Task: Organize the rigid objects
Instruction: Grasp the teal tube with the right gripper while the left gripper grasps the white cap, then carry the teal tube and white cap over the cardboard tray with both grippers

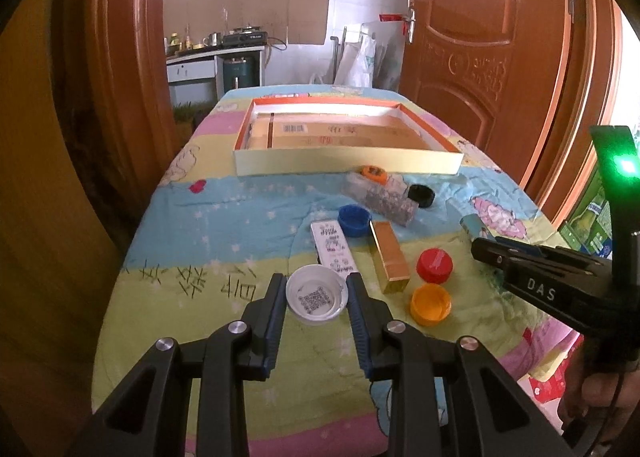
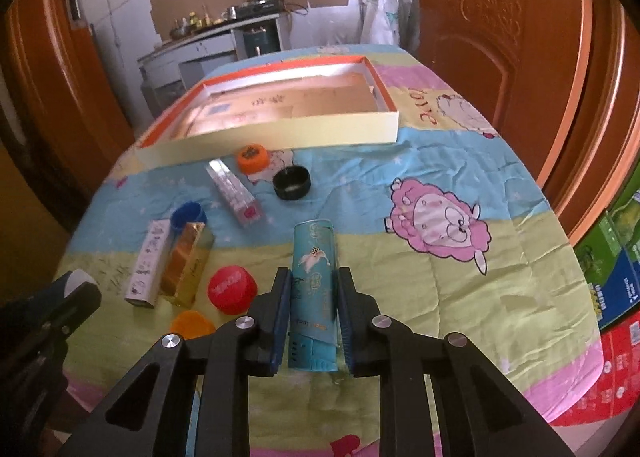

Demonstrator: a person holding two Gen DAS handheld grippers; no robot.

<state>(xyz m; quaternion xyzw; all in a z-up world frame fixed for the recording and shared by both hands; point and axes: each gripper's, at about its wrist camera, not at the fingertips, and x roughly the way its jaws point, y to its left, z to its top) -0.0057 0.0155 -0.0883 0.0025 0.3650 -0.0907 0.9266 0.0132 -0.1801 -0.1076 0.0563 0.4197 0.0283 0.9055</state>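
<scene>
My left gripper (image 1: 316,284) has its jaws around a white bottle cap (image 1: 316,294) with a QR code inside; the pads touch its sides. My right gripper (image 2: 314,282) has its jaws closed on a teal box (image 2: 314,289) lying lengthwise on the quilt. An orange-rimmed shallow tray (image 1: 348,163) stands at the far end, also in the right wrist view (image 2: 276,137). Loose on the quilt lie a gold box (image 1: 390,257), a white printed box (image 1: 334,245), a clear box (image 1: 386,199), and blue (image 1: 354,220), red (image 1: 435,265), orange (image 1: 431,304) and black (image 1: 421,195) caps.
A second orange cap (image 1: 374,174) lies by the tray wall. The table is covered by a cartoon quilt (image 2: 440,265). Brown doors stand on both sides. Green and red cartons (image 2: 612,289) stand to the right of the table.
</scene>
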